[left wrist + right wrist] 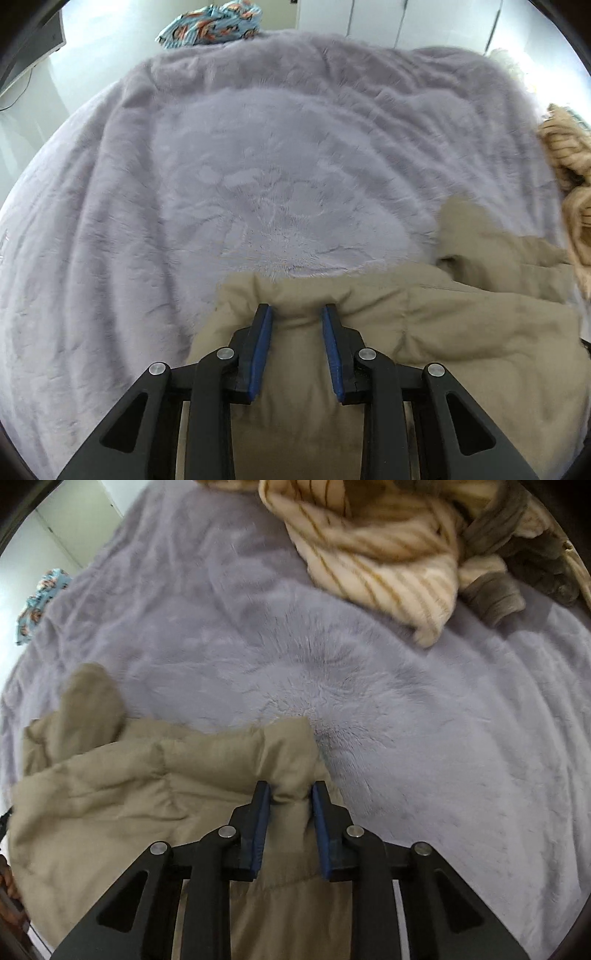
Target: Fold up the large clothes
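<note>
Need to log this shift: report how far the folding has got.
Done: nothing looks folded. In hand: the left gripper and right gripper each pinch the tan jacket over the lilac blanket. Left: folding it, and the striped garment.

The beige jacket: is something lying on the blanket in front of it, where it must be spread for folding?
Nothing visible blocks it. Both grippers, left and right, grip the beige jacket, and the lilac blanket ahead is bare. The striped garment and patterned cloth lie at the far edges.
</note>
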Demonstrator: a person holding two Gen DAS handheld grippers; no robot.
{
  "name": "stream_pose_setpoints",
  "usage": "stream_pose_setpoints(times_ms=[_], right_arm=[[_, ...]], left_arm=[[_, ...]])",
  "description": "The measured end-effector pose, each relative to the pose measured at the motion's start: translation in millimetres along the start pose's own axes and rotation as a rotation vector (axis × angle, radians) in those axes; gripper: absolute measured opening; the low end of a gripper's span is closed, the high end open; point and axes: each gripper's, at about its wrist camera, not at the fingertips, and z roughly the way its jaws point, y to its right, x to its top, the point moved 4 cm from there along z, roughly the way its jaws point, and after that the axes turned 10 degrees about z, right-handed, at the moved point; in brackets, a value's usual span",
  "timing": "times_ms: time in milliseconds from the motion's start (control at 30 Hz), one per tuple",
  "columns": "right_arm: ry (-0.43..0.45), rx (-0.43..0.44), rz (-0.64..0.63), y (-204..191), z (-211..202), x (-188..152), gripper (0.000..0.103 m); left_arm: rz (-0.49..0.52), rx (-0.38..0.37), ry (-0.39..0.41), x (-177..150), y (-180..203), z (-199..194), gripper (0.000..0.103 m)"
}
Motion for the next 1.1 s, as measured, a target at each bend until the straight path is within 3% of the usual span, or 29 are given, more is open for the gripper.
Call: stream_pose_setpoints(times_ms=[233,400,467,600,767,800,833,933,1100], right_arm=[[0.003,-0.006,0.032,0.1,36.9,13.3,0.025],[0.013,-0.025,0.041,-2.6,35.4,13.2,0.026],[0.028,-0.029,0.070,-3.6,22.2,14.3,0.027],[0.085,0.030,0.127,-0.7,-20.8,-0.2,0.040],[0.109,0.111,0.174,2.9,-71.3,-45.1,0.046],[0.105,0.124,0.174,1.7,-78.3,-55.9,0.048],[0.103,0.138,0.171,0.8,-85.3,-66.3,0.050],[0.086,0.177,0.157,-0.9,-104.0,-99.5,0.060],[-0.002,0.244,0.214,10.3,-109.2,-150.1,0.070]], left_arm=[[-0.023,0.001,-0.022,7.9,-0.3,37.3,0.030],[-0.023,0.014,-0.039,10.1,-1.0,41.8,0.030],[-0.019,0.040,-0.043,11.6,-1.0,29.3,0.030],[-0.026,0.090,-0.012,4.8,-7.1,-17.2,0.030],[-0.050,0.042,0.006,-30.9,-9.6,-78.2,0.031],[-0.051,0.036,-0.002,-39.0,-8.4,-84.9,0.040],[-0.051,0.036,-0.008,-48.6,-6.5,-92.2,0.068],[-0.066,0.029,0.026,-76.1,1.3,-115.2,0.073],[-0.074,-0.035,-0.028,-115.8,19.8,-122.0,0.075]])
